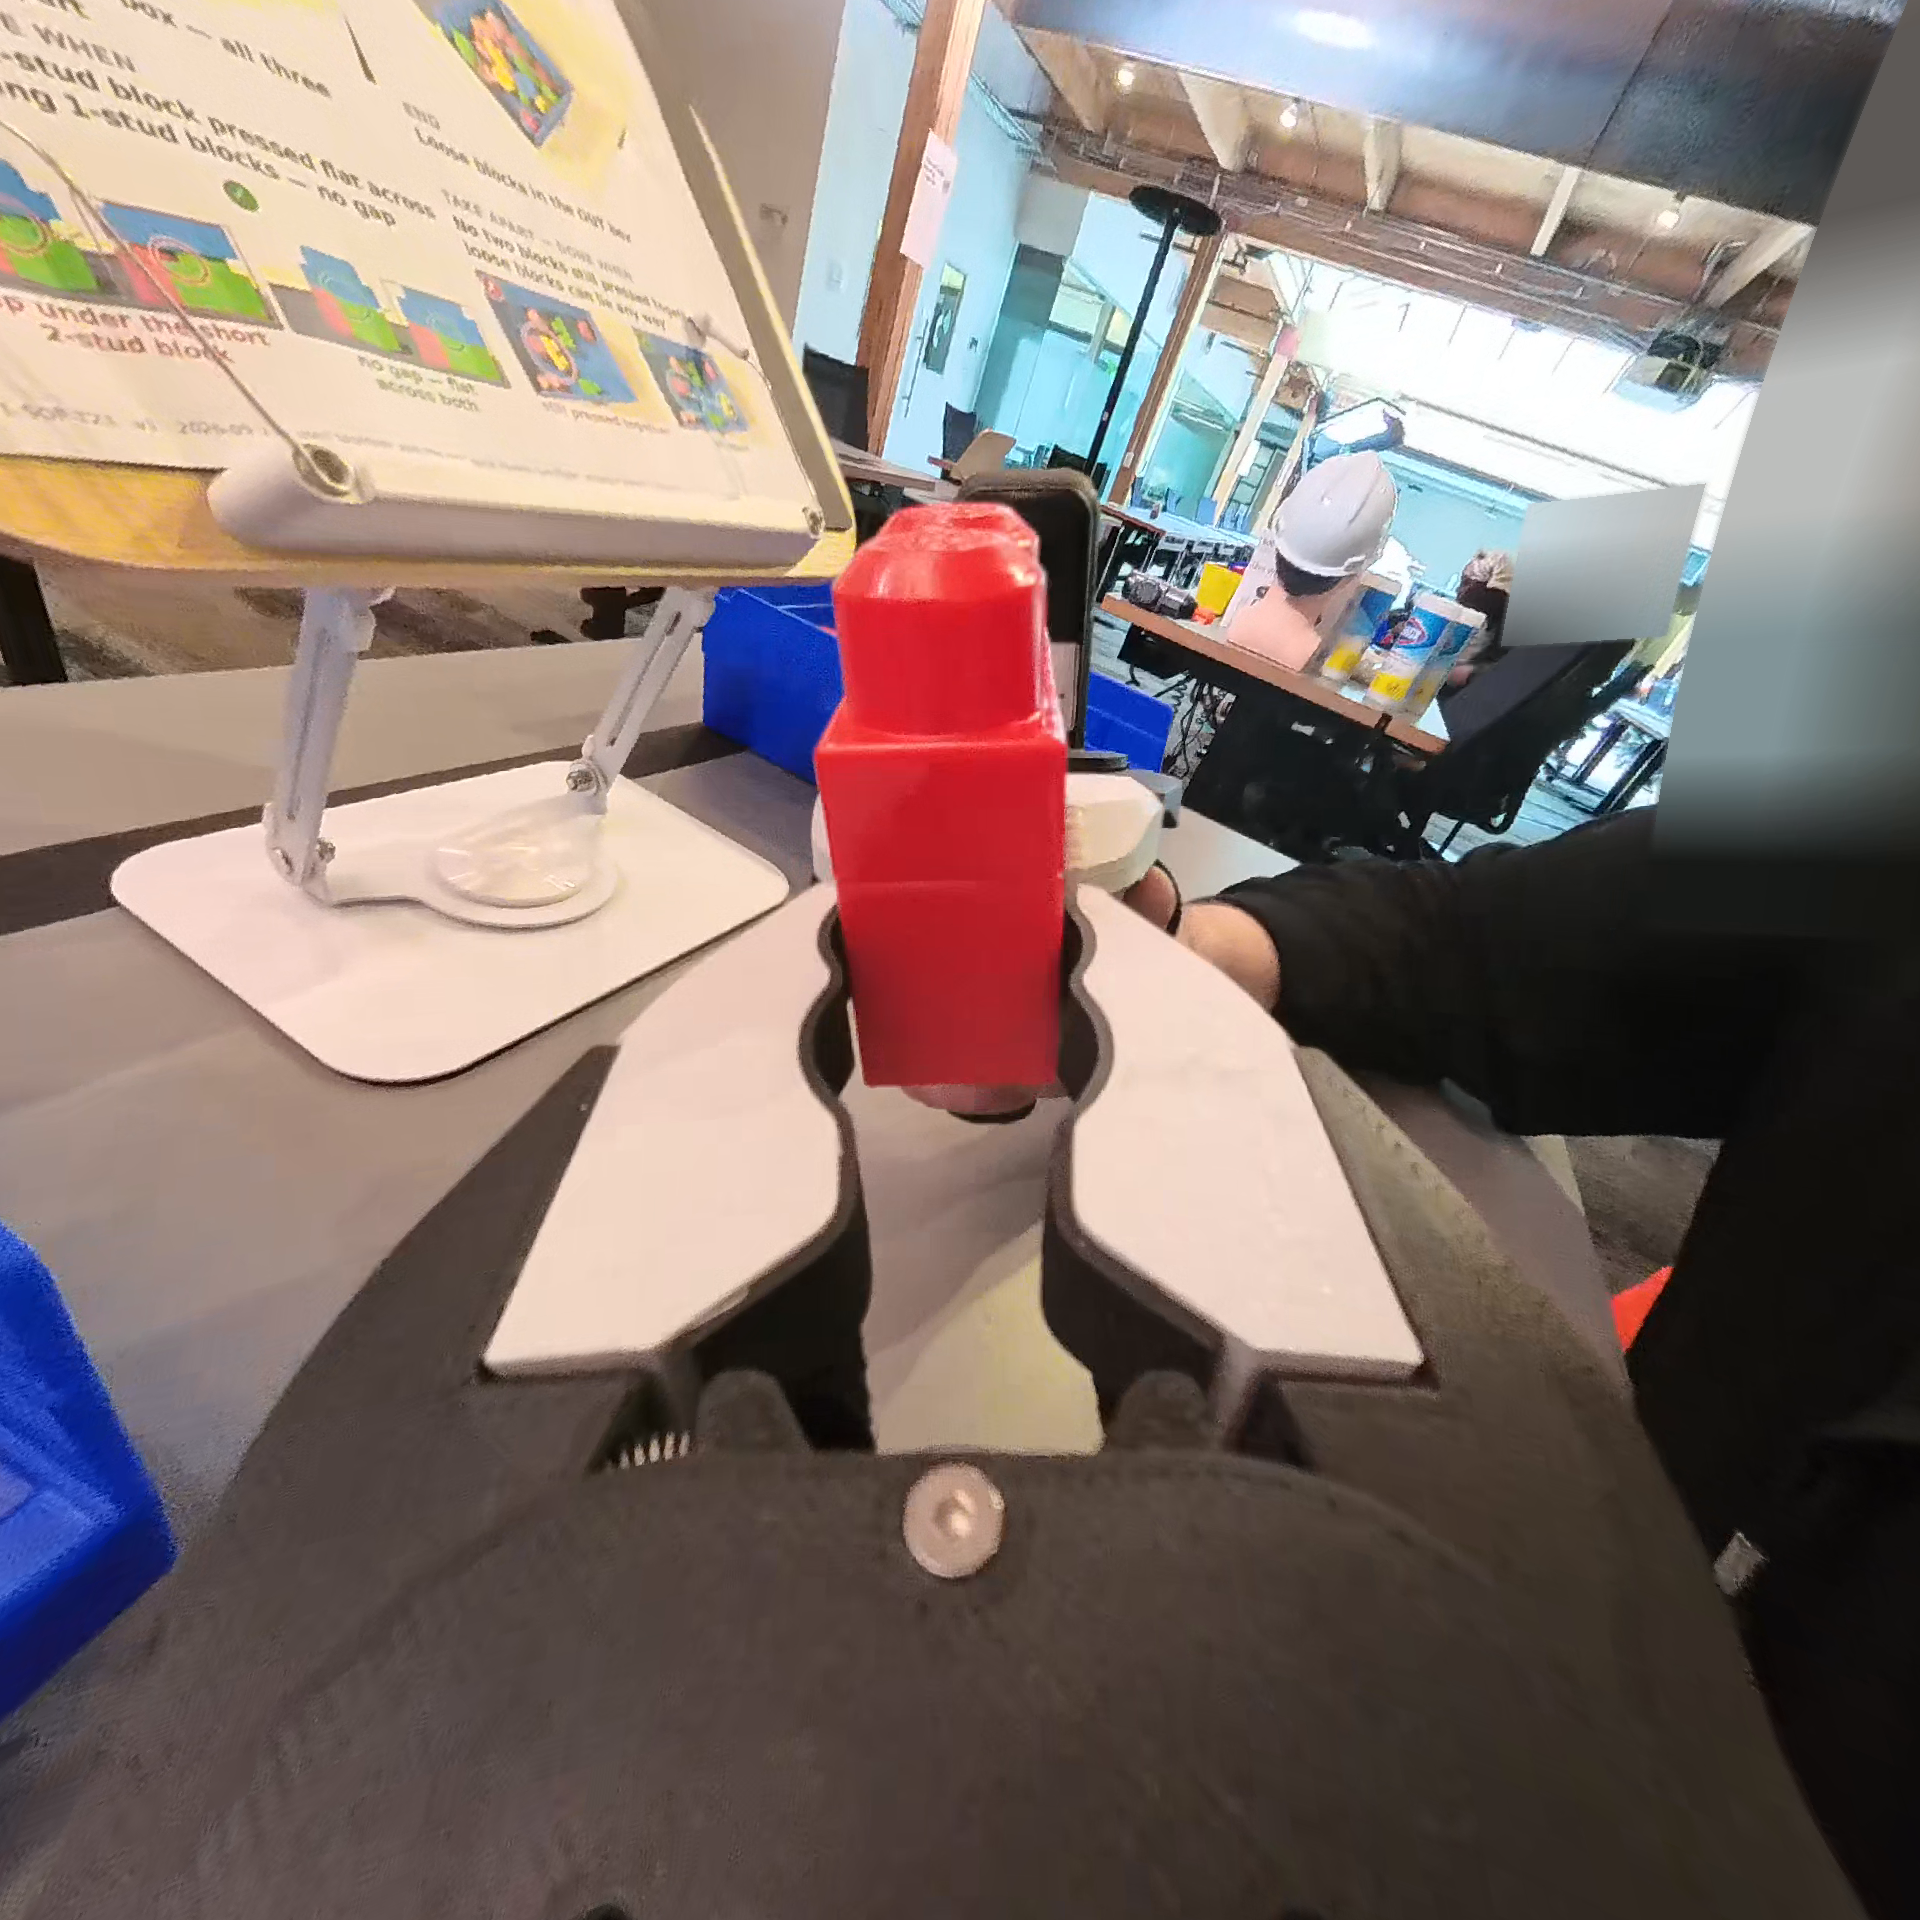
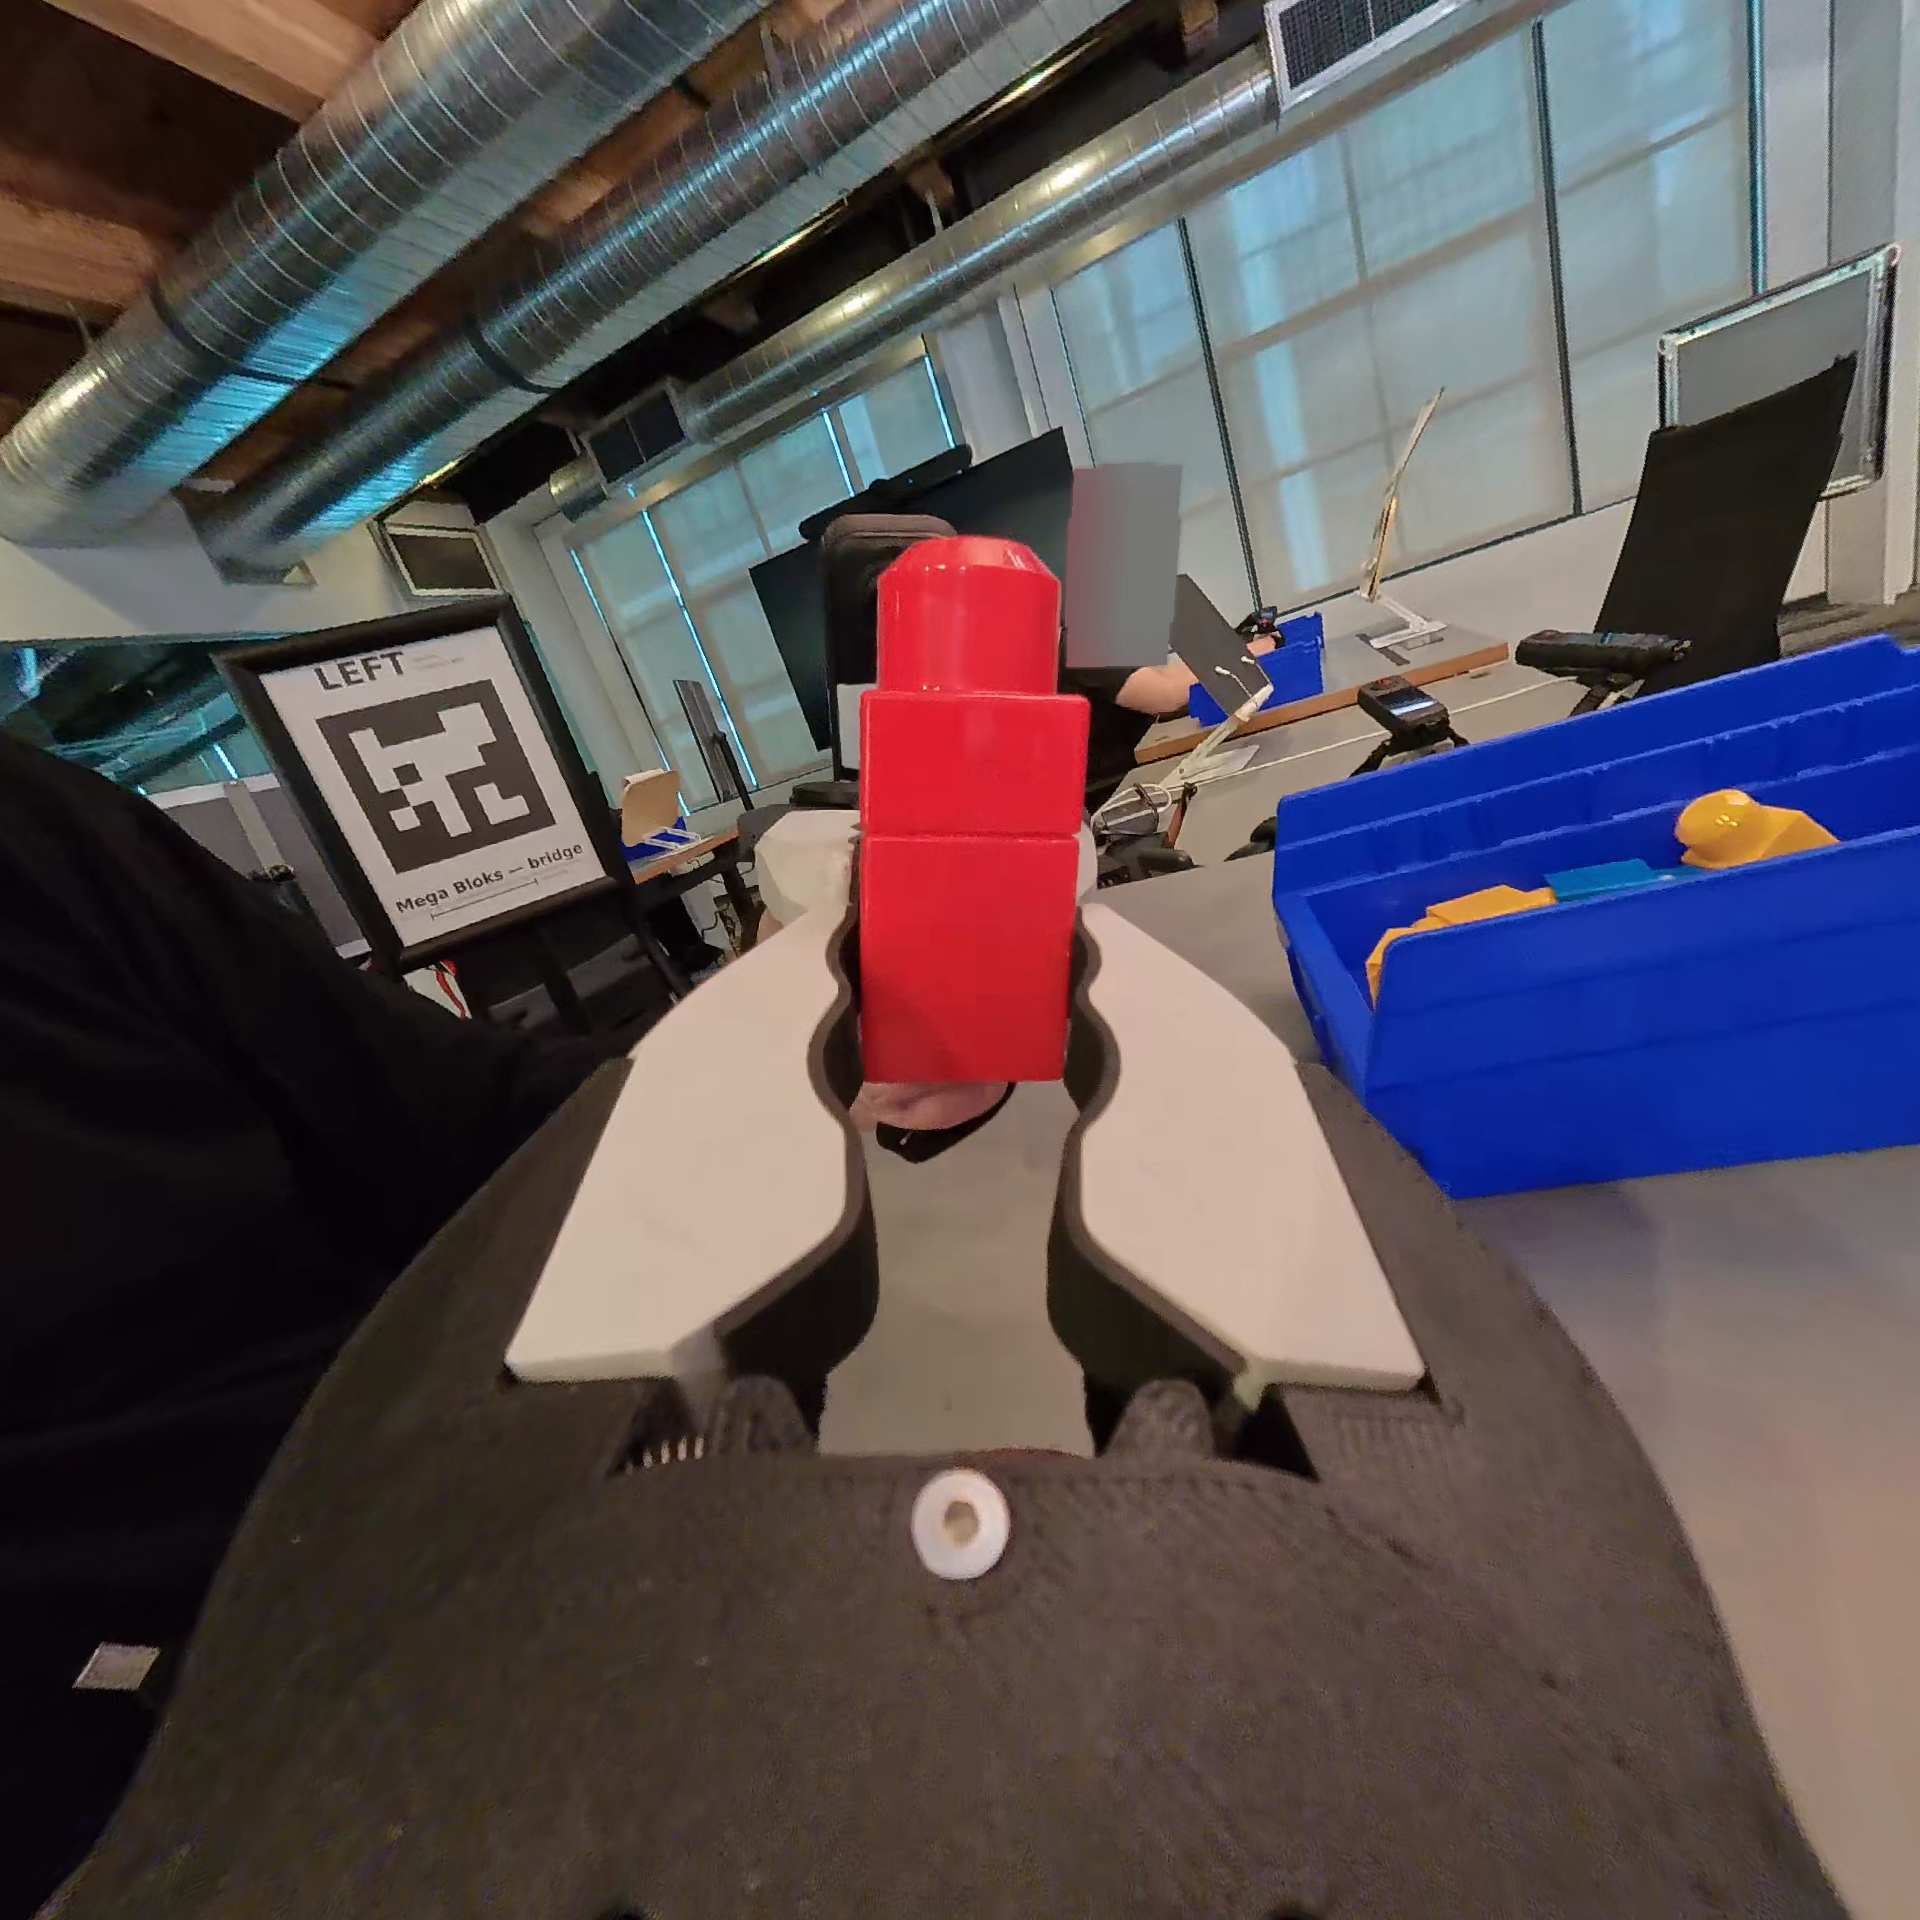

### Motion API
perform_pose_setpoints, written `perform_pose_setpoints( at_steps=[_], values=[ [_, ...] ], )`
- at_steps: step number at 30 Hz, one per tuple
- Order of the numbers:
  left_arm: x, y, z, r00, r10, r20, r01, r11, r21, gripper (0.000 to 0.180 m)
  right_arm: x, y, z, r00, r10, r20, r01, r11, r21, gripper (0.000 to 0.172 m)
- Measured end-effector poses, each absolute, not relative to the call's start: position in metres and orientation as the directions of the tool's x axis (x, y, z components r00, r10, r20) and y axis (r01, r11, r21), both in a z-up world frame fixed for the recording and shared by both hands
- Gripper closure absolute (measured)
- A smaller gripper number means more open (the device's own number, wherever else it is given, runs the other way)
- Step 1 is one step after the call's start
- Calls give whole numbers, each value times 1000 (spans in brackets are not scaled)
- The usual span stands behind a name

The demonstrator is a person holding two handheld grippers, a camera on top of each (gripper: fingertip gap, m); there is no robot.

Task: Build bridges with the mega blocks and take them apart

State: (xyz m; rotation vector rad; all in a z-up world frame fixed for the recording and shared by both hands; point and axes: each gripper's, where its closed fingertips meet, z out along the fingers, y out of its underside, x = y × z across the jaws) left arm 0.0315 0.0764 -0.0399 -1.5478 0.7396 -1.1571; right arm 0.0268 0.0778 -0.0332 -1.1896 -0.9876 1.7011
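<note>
A stack of two red one-stud blocks (image 1: pixel 945 831) stands upright in the left wrist view, stud on top. My left gripper (image 1: pixel 951 940) is shut on the lower block, with both pads pressed against its sides. The same stack (image 2: pixel 971 831) shows in the right wrist view. My right gripper (image 2: pixel 966 935) is shut on its lower block in the same way. In each view, white fingertips of the other gripper (image 1: pixel 1117 831) (image 2: pixel 805 862) show just behind the stack. The stack is held above the grey table (image 1: pixel 156 1143).
An instruction sheet on a white stand (image 1: pixel 436 914) is at the left, with a blue bin (image 1: pixel 764 665) behind it and another blue bin (image 1: pixel 52 1507) at the near left. A blue bin (image 2: pixel 1610 987) holds yellow and blue blocks. A black sleeve (image 1: pixel 1507 966) is at the right. Both grippers' tips are close together, under 4 cm apart.
</note>
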Motion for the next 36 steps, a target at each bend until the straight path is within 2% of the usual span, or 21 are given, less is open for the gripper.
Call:
perform_pose_setpoints(
  at_steps=[5, 10, 14, 17, 21, 23, 28, 30, 32, 36],
  values=[
    [27, 77, -47, 397, -889, 228, -6, -251, -968, 145, 26, 79, -39, -209, 934, -290, -96, -315, -944, 133],
    [19, 74, -61, 440, -896, 60, -253, -188, -949, 145, 33, 87, -42, -127, 987, -99, 112, -85, -990, 121],
    [21, 68, -75, 404, -915, -12, -412, -170, -895, 144, 39, 84, -47, -152, 987, 52, 351, 102, -931, 117],
    [26, 64, -80, 377, -924, -61, -486, -142, -862, 144, 42, 81, -62, -191, 972, 139, 516, 220, -828, 118],
    [30, 63, -91, 365, -924, -118, -579, -126, -806, 144, 37, 69, -76, -268, 954, 134, 593, 273, -757, 124],
    [32, 61, -96, 356, -926, -124, -594, -122, -795, 145, 36, 63, -82, -298, 948, 115, 611, 282, -740, 135],
    [32, 62, -95, 365, -925, -102, -538, -120, -834, 145, 36, 63, -92, -290, 949, 127, 645, 291, -706, 135],
    [33, 60, -82, 361, -929, -83, -461, -100, -882, 143, 36, 62, -83, -283, 951, 121, 618, 277, -736, 135],
    [30, 63, -68, 380, -923, -63, -383, -95, -919, 129, 40, 69, -73, -241, 958, 158, 613, 276, -740, 135],
    [15, 72, -65, 408, -913, -28, -320, -114, -941, 134, 82, 90, -29, -119, 961, 249, 590, 270, -761, 135]
  ],
)
